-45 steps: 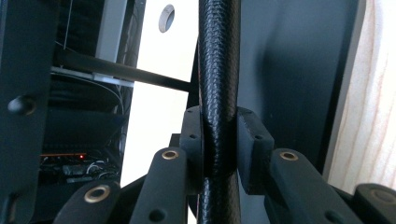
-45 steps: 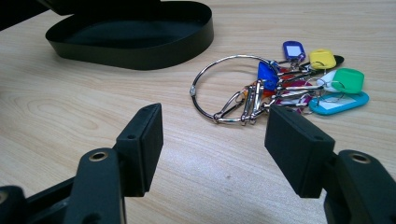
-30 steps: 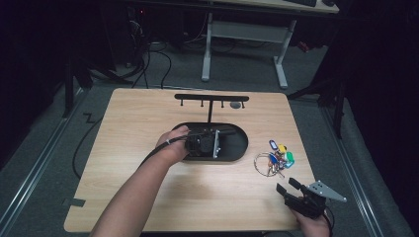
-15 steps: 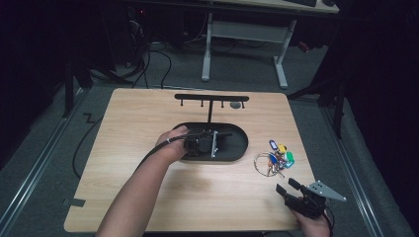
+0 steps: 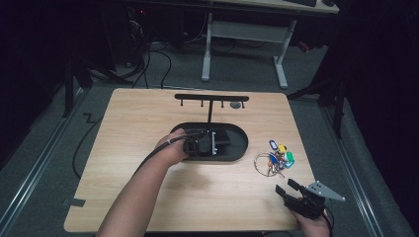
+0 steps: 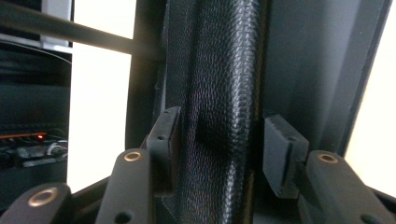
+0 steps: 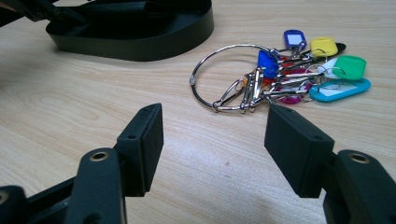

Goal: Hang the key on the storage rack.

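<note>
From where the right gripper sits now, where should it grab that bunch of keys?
Probably the big wire ring: it lies flat, its near-left arc bare, while tags and clips crowd the far right. Come from above with the right gripper, one jaw inside the loop.

I'm looking over a light wooden table (image 5: 148, 197) lying under both pairs of jaws. A black stand (image 5: 210, 98) with a crossbar of small hooks is rising just beyond the left jaws, and a textured black part of it (image 6: 219, 93) is sitting between them. Its oval base (image 7: 140, 39) is lying well ahead and to the left of the right jaws. A key ring (image 7: 224, 74) with blue, yellow, green and pale blue tags is lying flat ahead of the right jaws, apart from them. Far beyond the left jaws, a white desk frame (image 5: 244, 34) is standing on grey floor, with dark cables (image 5: 163, 59) trailing beside it.
</note>
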Demonstrator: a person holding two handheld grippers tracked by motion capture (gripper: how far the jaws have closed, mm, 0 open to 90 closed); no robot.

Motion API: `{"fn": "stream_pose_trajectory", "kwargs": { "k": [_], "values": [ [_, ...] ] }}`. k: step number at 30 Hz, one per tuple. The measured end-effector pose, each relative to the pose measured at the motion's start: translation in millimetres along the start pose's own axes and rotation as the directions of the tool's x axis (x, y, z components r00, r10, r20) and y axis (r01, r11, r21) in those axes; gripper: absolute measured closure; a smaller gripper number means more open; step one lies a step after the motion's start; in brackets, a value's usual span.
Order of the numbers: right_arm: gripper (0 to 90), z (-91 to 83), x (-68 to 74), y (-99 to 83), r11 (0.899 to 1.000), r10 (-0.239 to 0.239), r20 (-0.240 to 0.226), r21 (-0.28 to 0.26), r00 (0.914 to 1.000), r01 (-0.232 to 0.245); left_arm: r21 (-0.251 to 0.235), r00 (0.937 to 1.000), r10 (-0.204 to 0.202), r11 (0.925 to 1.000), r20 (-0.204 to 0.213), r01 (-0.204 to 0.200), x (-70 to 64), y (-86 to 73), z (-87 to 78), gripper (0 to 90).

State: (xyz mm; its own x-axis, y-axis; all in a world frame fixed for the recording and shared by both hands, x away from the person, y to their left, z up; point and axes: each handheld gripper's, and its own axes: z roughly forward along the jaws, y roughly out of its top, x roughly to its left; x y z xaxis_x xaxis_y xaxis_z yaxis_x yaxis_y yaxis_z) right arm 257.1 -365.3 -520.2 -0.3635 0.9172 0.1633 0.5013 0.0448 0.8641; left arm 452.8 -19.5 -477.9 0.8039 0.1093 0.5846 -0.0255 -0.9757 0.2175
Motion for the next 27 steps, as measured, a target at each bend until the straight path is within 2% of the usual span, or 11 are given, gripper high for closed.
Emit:
{"fn": "stream_pose_trajectory", "kwargs": {
  "k": [4, 6, 8, 11, 20, 22, 27],
  "values": [
    [38.1, 0.7, 0.8, 1.2, 1.000, -0.006, 0.000, -0.002, 1.0000, 0.006, -0.036, 0.9993, -0.033, 0.9988, 0.020, 0.034, 2.2, -0.4, -11.3, 46.7],
    [38.0, 1.8, 1.4, 1.1, 1.000, -0.009, 0.000, 0.003, 1.0000, 0.009, -0.054, 0.9987, -0.051, 0.9973, 0.000, 0.051, 3.6, -0.3, -17.9, 49.8],
    [38.0, 2.8, 1.9, 0.9, 1.000, -0.011, -0.001, 0.009, 0.9999, 0.011, -0.061, 0.9961, -0.087, 0.9943, 0.011, 0.088, 6.8, -1.3, -23.0, 49.4],
    [38.1, 2.6, 3.2, 1.3, 1.000, -0.014, 0.001, 0.009, 0.9999, 0.014, -0.061, 0.9928, -0.119, 0.9909, 0.009, 0.120, 8.3, -4.7, -26.5, 49.6],
    [38.1, 4.1, 5.5, 1.6, 1.000, -0.023, 0.002, 0.015, 0.9997, 0.023, -0.070, 0.9879, -0.155, 0.9855, 0.011, 0.155, 10.7, -13.0, -30.0, 49.5],
    [38.1, 4.3, 5.5, 1.6, 1.000, -0.024, 0.001, 0.015, 0.9997, 0.023, -0.076, 0.9855, -0.169, 0.9826, 0.015, 0.170, 11.1, -14.5, -29.8, 49.1],
    [38.1, 4.5, 4.6, 1.6, 1.000, -0.025, 0.001, 0.014, 0.9997, 0.025, -0.117, 0.9693, -0.237, 0.9629, 0.066, 0.243, 8.3, -19.1, -31.8, 48.1]
  ]
}}
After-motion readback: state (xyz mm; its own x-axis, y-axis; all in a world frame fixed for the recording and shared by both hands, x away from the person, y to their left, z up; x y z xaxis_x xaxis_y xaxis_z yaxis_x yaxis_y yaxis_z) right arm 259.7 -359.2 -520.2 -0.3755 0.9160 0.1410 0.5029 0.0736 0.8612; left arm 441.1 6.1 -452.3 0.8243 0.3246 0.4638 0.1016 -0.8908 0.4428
